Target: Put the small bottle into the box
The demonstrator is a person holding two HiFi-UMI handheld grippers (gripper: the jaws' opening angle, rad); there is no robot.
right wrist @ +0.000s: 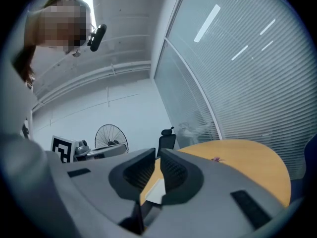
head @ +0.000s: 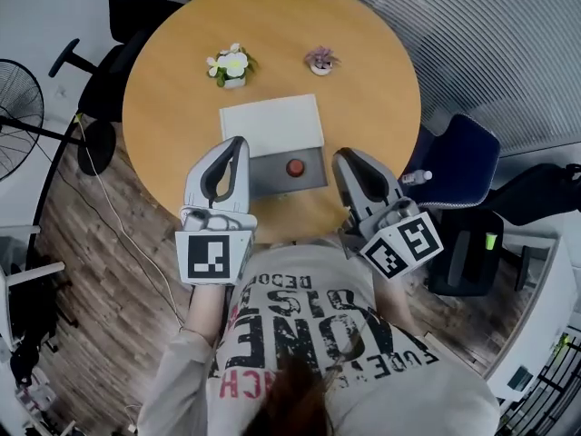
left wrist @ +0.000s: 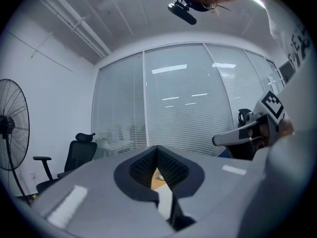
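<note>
Left gripper (head: 240, 142) jaws together, right gripper (head: 341, 156) jaws slightly apart, both empty. Small bottle (head: 295, 167) in grey box (head: 270, 178) between them, on surface (head: 172, 89).

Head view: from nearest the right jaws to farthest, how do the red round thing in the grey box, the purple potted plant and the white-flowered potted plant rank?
1. Red round thing in the grey box, beside the right gripper.
2. Purple potted plant, across the table.
3. White-flowered potted plant, farther left.
</note>
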